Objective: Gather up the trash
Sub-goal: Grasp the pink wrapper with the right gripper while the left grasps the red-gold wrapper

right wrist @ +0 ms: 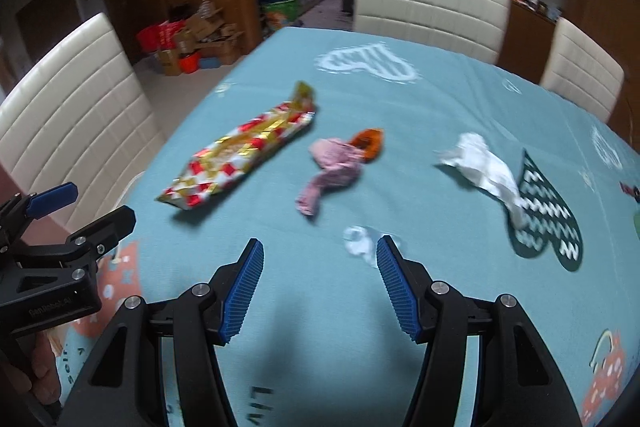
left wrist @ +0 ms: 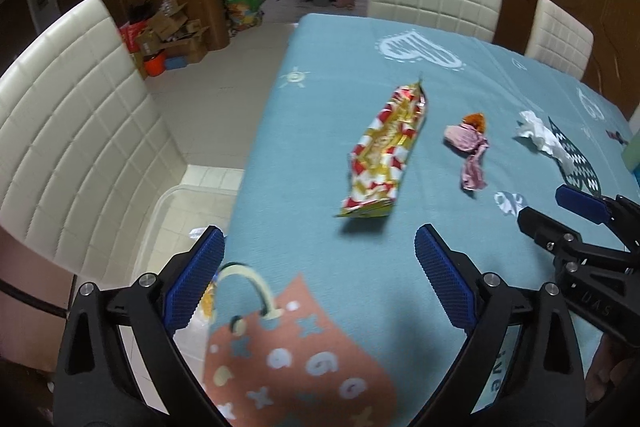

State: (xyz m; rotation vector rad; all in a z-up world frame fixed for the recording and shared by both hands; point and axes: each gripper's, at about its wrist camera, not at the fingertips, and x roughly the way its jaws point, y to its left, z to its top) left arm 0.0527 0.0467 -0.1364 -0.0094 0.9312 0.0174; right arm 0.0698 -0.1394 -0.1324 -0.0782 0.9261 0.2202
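Left gripper [left wrist: 318, 279] and right gripper [right wrist: 320, 285] hover with jaws apart, empty. Ahead, the foil snack wrapper [left wrist: 382, 155] lies flat; pads could skid over it.

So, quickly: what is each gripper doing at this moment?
Left gripper: jaws open, holding nothing.
Right gripper: jaws open, holding nothing.

Your trash: red-gold wrapper [right wrist: 236, 155] flat at 10 o'clock, long axis running to 1; crumpled pink wrapper [right wrist: 334, 167] at 12, orange scrap [right wrist: 368, 143] touching it; white tissue [right wrist: 480, 171] at 2.
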